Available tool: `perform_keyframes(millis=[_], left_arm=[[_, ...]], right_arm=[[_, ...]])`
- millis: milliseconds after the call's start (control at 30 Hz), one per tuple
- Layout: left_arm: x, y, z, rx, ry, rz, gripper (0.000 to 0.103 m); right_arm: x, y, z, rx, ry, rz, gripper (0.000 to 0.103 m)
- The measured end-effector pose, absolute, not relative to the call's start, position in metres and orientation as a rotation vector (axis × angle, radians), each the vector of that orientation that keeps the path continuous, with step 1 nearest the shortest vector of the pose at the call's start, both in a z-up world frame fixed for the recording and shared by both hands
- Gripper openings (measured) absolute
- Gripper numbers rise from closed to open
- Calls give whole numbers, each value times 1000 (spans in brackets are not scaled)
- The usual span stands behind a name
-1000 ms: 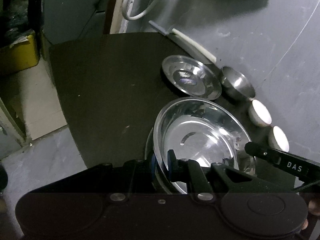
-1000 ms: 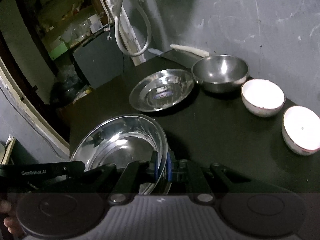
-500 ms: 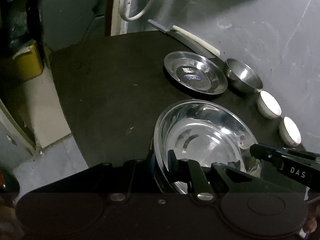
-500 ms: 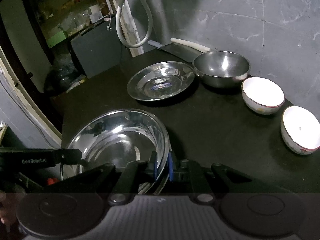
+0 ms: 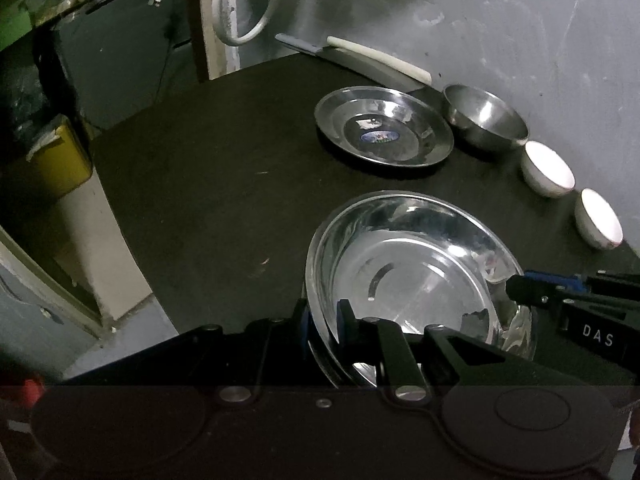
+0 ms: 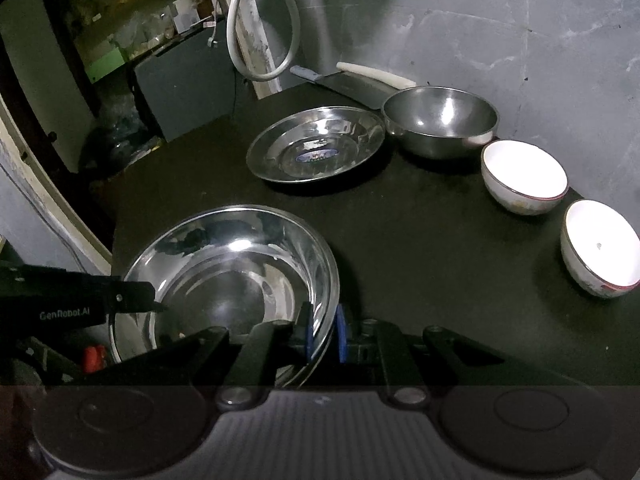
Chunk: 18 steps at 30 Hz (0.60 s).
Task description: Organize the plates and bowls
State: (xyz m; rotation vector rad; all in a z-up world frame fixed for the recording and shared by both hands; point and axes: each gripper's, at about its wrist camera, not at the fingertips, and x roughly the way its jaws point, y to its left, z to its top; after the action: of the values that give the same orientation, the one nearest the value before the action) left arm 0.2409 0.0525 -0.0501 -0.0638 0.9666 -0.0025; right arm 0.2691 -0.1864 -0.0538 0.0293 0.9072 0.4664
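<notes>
"DAS" in white letters on the black body of the right gripper (image 5: 520, 294), seen at the right edge of the left wrist view. "GenRobot.AI" in pale letters on the black body of the left gripper (image 6: 154, 306), at the left edge of the right wrist view. The plate (image 6: 316, 148) has an oval blue sticker at its centre with print on it, too small and blurred to read in either view. Nothing else legible.

Both wrist views look forward, close, sharing one steel bowl (image 5: 416, 276).
</notes>
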Motion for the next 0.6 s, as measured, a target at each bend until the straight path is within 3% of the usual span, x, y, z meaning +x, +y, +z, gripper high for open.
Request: perform_keyframes(millis=[267, 600], left_arm=[[244, 42, -50, 42, 991, 1, 17], [242, 51, -52, -36, 990, -25, 25]], right_arm=[[269, -185, -54, 19, 900, 467, 15], [268, -184, -53, 42, 894, 477, 28]])
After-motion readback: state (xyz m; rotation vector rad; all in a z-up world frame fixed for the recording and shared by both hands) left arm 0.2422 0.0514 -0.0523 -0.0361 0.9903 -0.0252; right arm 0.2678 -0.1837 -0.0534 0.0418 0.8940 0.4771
